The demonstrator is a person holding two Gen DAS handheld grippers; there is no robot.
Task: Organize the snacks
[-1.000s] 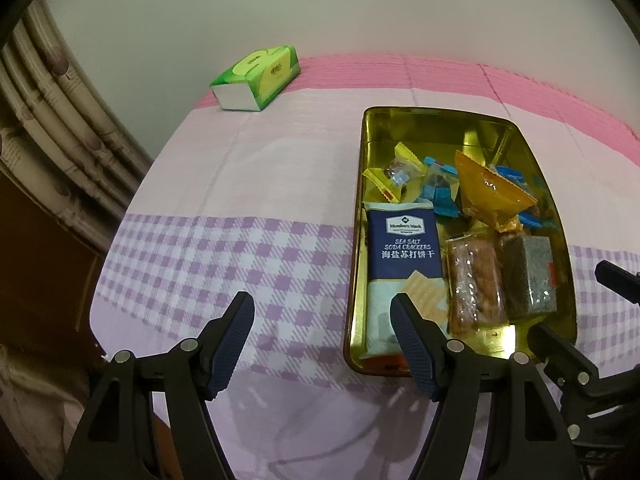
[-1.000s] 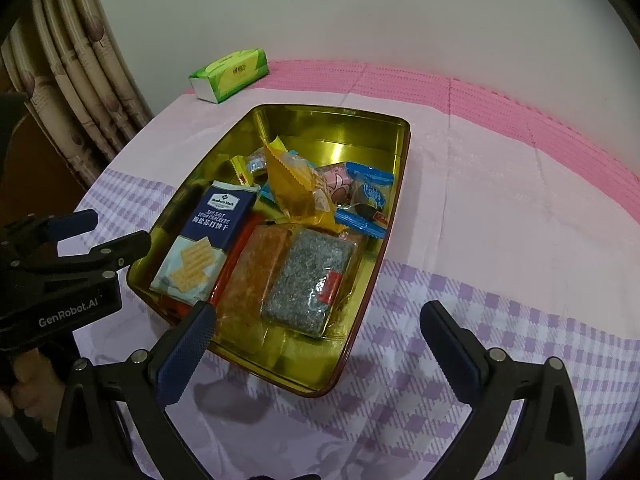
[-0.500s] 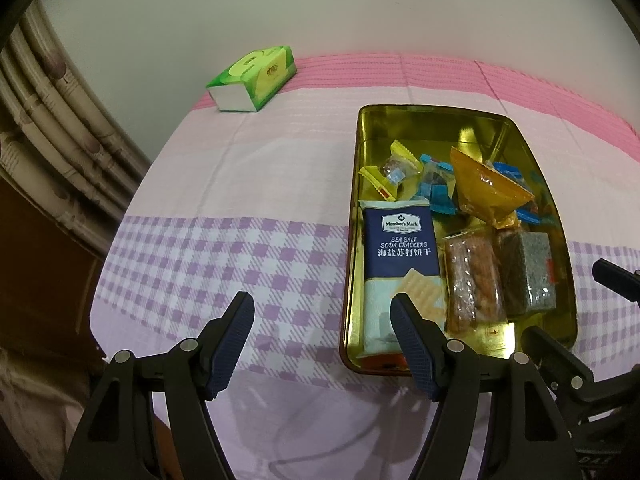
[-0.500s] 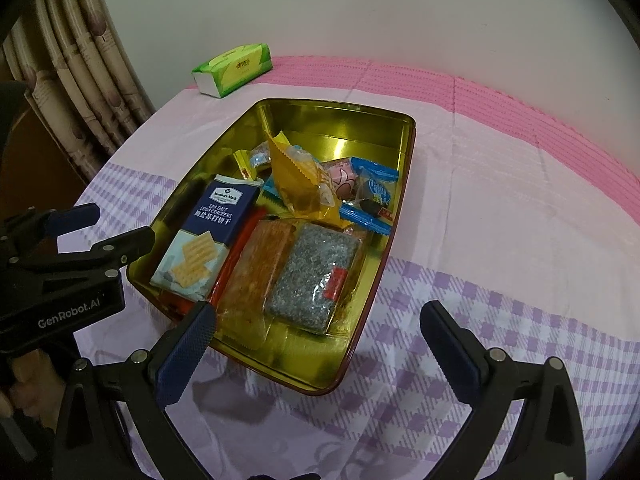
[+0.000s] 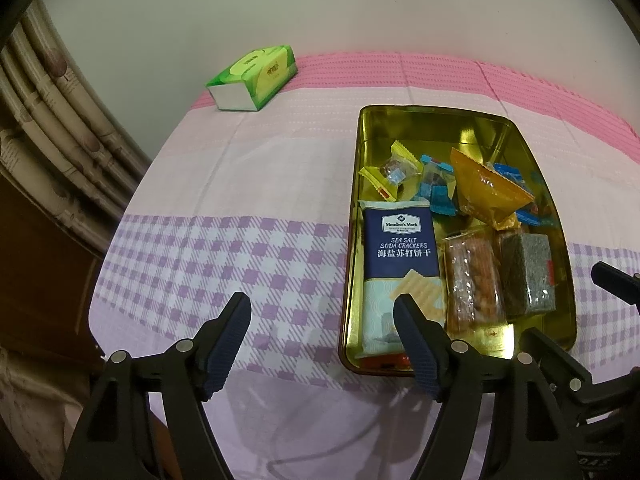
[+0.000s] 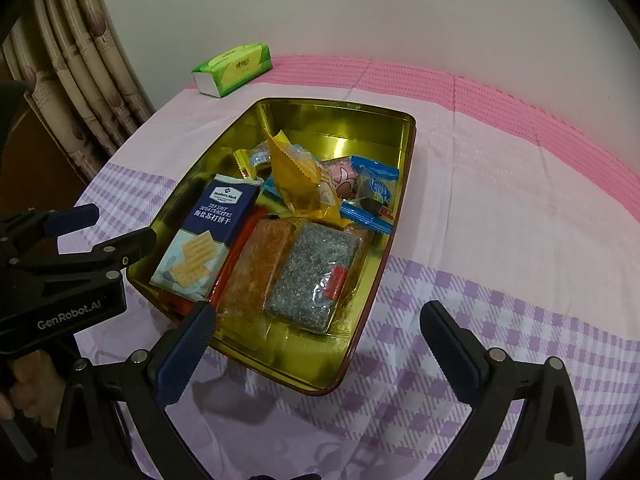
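Both grippers hang above the near edge of the table with nothing between their fingers: the left gripper [image 5: 322, 332] spread wide over the purple check, the right gripper [image 6: 316, 340] spread wide across the near end of the tin; behind them a plain pale wall [image 5: 360, 12] closes the far side, and a patterned curtain [image 6: 80, 80] hangs at the left; the tablecloth [image 5: 260, 152] runs pink at the far edge, pale pink in the middle, purple gingham near; the gold tin [image 6: 340, 120] sits right of centre, holding the snacks; inside lie the navy soda cracker pack [image 5: 402, 256] at its left, an orange bar [image 5: 472, 280] and a grey speckled bar [image 5: 528, 276] beside it, a yellow pouch [image 6: 300, 176] and small blue-wrapped sweets [image 6: 376, 188] farther back; a green tissue box [image 5: 254, 78] rests at the far left.
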